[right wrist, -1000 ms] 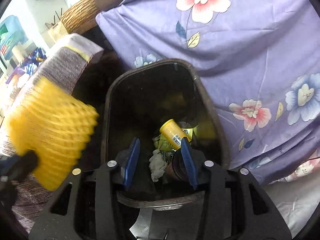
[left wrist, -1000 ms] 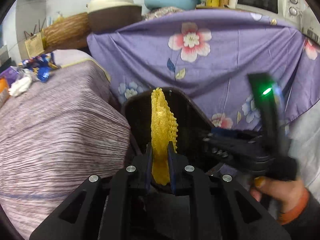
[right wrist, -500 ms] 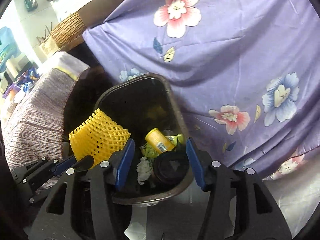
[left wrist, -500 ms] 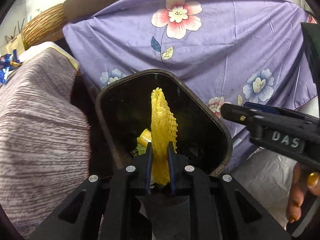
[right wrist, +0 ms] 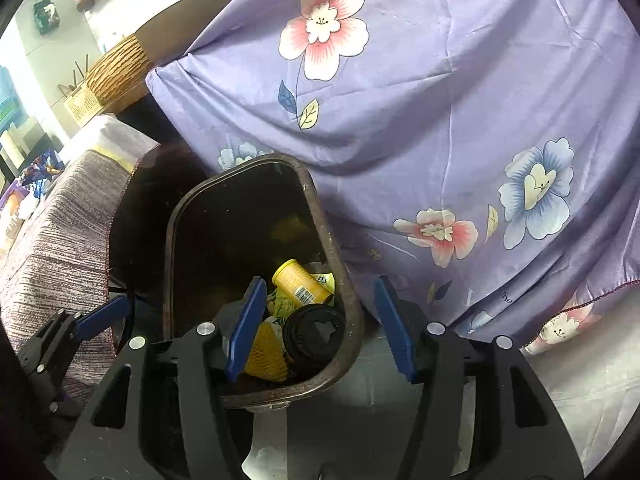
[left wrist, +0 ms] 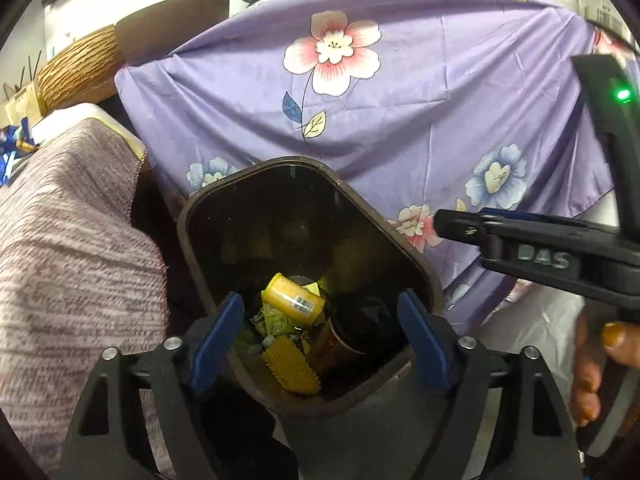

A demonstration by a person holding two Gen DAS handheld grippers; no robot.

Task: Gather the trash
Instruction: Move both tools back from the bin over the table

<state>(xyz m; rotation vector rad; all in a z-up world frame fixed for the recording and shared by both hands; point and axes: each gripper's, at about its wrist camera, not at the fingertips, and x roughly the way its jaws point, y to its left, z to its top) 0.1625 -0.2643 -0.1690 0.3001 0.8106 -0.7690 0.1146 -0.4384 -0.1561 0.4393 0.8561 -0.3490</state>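
A dark brown trash bin (left wrist: 416, 256) stands on the floor; it also shows in the right wrist view (right wrist: 320, 216). Inside lie a yellow foam net (left wrist: 291, 365), a yellow can (left wrist: 294, 300) and a dark cup (left wrist: 360, 324). The net (right wrist: 266, 354), can (right wrist: 302, 284) and cup (right wrist: 314, 330) also show in the right wrist view. My left gripper (left wrist: 320, 344) is open and empty right above the bin. My right gripper (right wrist: 320, 326) is open and empty over the bin's right rim; it also shows at the right of the left wrist view (left wrist: 444, 224).
A purple floral cloth (left wrist: 420, 100) hangs behind the bin. A table with a striped purple cover (left wrist: 68, 248) stands left of the bin, with wrappers (left wrist: 16, 148) at its far end. A woven basket (left wrist: 76, 68) sits behind.
My left gripper has opened and the yellow foam net has dropped into the bin. My right gripper has shifted slightly right of the bin.
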